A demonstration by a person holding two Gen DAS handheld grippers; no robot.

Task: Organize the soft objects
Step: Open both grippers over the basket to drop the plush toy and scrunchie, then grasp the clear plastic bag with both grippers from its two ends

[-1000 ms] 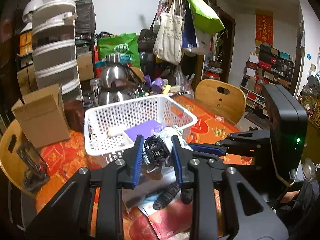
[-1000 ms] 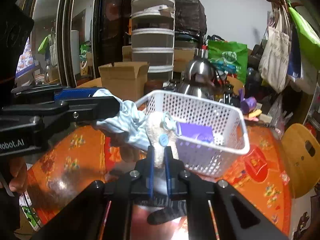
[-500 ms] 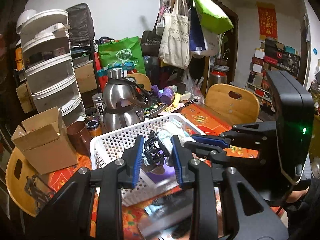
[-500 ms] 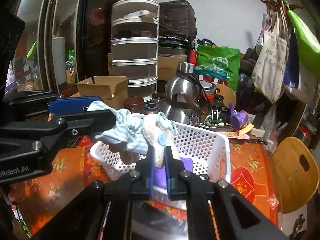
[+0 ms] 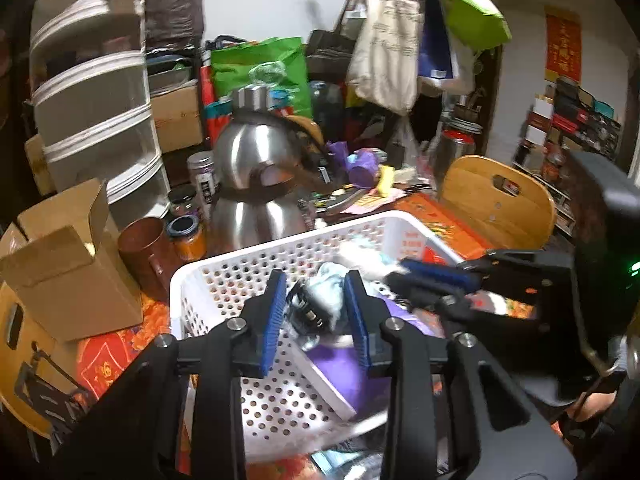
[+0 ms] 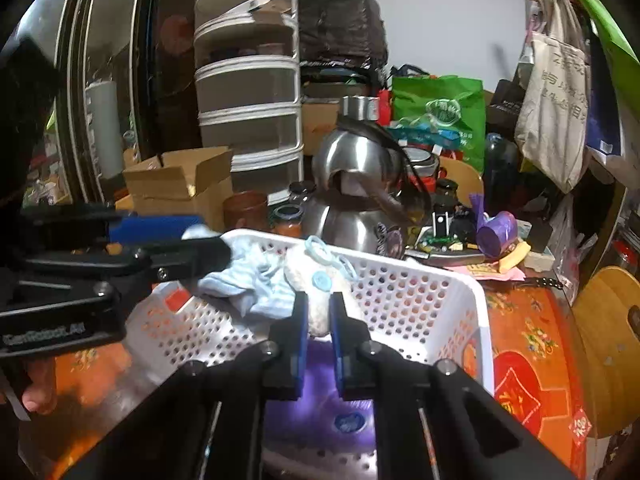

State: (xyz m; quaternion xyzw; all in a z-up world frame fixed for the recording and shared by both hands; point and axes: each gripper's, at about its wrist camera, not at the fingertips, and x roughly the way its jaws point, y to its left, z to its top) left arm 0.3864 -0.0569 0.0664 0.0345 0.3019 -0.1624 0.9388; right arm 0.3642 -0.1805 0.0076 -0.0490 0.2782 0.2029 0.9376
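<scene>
A cluttered room surrounds a table covered with an orange patterned cloth [image 6: 532,340], where a white perforated basket [image 5: 224,280] sits among household things: a steel kettle [image 5: 256,176] behind it, a copper-coloured cup [image 5: 140,248] and an open cardboard box [image 5: 60,268] to its left in the left wrist view, and a stack of translucent drawers [image 6: 248,92] further back. Tote bags [image 5: 388,40] hang from a rack above, and a wooden chair [image 5: 496,200] stands past the far edge of the table. Both tools hang over the basket. The left gripper [image 5: 316,312] has its blue pads clamped on a bundle of pale blue cloth [image 5: 328,284] with a dark elastic-looking piece in it, held above the basket's interior. The right gripper [image 6: 319,332] has its jaws nearly together, pinching a cream fuzzy item with a light blue button [image 6: 320,280], which stands up between the pads just over the basket's near wall. In the right wrist view the blue cloth drapes from the left tool toward the fuzzy item, and the two pieces touch. A purple packet [image 6: 320,412] lies on the basket floor below both tools. A bare hand [image 6: 38,392] grips the left tool's handle at the lower left edge.
</scene>
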